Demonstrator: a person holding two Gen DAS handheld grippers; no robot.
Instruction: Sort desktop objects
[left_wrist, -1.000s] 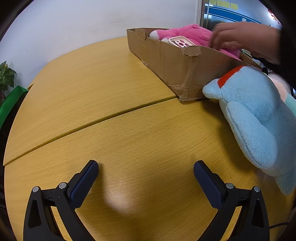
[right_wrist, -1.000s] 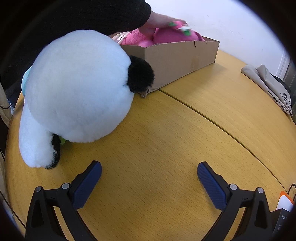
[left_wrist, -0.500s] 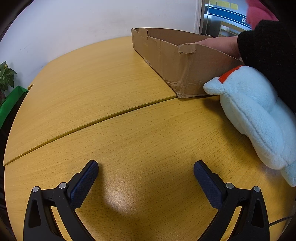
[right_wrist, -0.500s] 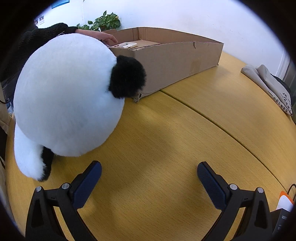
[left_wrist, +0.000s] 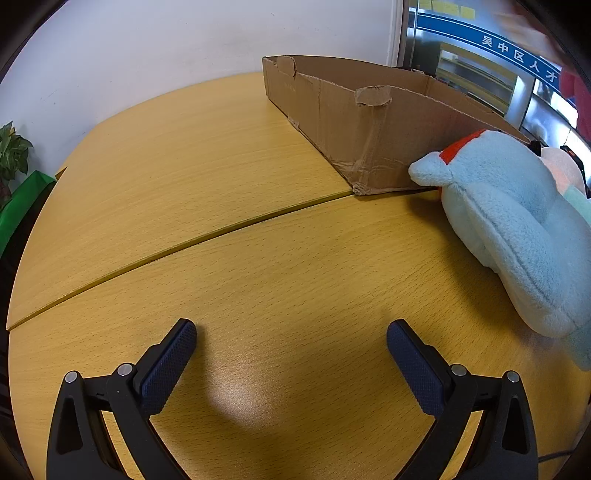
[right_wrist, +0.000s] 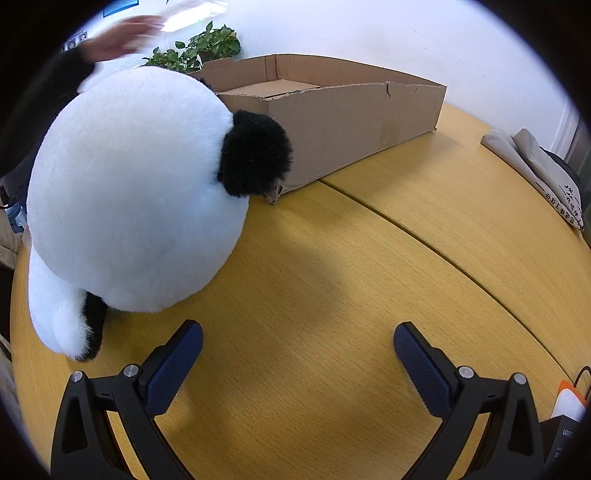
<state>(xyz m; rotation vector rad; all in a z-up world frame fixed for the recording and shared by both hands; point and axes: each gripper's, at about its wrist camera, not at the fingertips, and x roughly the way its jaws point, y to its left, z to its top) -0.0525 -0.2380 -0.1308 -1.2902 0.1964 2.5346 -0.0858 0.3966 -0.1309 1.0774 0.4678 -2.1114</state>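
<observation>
Right wrist view, fluffy round panda plush (right_wrist: 133, 192), creased cardboard box (right_wrist: 332, 122)

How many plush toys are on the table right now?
3 visible: a panda plush and a light-blue plush, both against the cardboard box, plus a pink one partly hidden behind the blue. More may be hidden.

Left gripper (left_wrist: 291, 345) and right gripper (right_wrist: 298, 347) showing black frames, silver screws, blue textured pads (left_wrist: 168, 369); black sleeve (right_wrist: 40, 99) blurring.
</observation>
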